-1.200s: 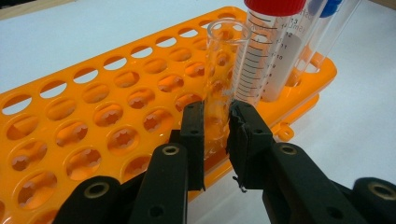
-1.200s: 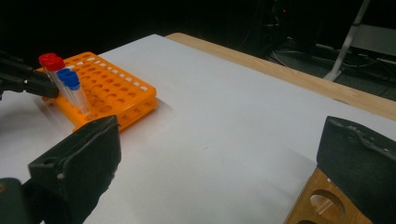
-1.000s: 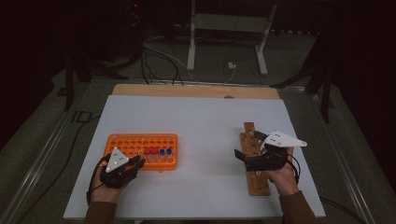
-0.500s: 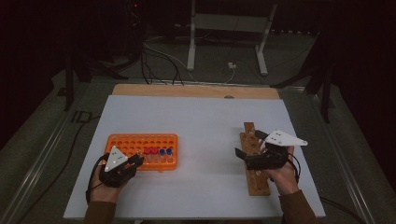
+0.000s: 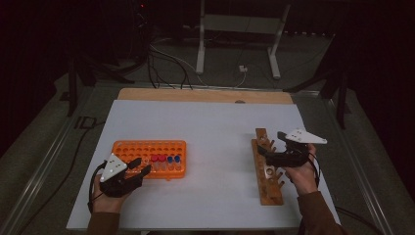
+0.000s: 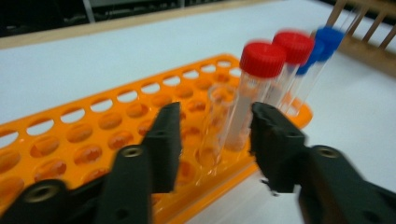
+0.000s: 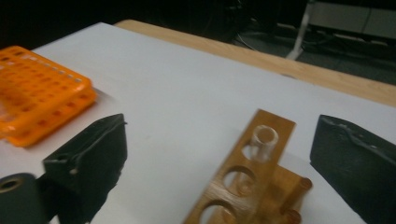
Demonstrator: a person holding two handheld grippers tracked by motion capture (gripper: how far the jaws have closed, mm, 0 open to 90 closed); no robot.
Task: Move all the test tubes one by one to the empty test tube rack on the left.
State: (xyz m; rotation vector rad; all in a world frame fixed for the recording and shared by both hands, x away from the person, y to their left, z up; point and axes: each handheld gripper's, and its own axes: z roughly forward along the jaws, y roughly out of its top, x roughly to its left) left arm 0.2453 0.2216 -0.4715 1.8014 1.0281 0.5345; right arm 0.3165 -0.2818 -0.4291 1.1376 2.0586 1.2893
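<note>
Tubes sit at the right end of the orange rack point(image 5: 149, 159), front-left on the white table point(image 5: 210, 132) — 2 red caps point(image 6: 262, 58), 2 blue point(image 6: 329, 37), plus 1 clear uncapped tube point(image 6: 215, 122). My left gripper point(image 6: 212, 140) is spread wide around the clear tube, not touching. My right gripper point(image 7: 215, 149) is wide open over the wooden rack point(image 5: 266, 166) w/ 1 glass tube point(image 7: 261, 140) — open table between the racks.

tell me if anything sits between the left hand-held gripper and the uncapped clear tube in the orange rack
Nothing visible does. The left hand-held gripper is open, its jaws flanking the clear tube at the orange rack's near edge. A red-capped tube stands right beside it, close to one jaw.
</note>
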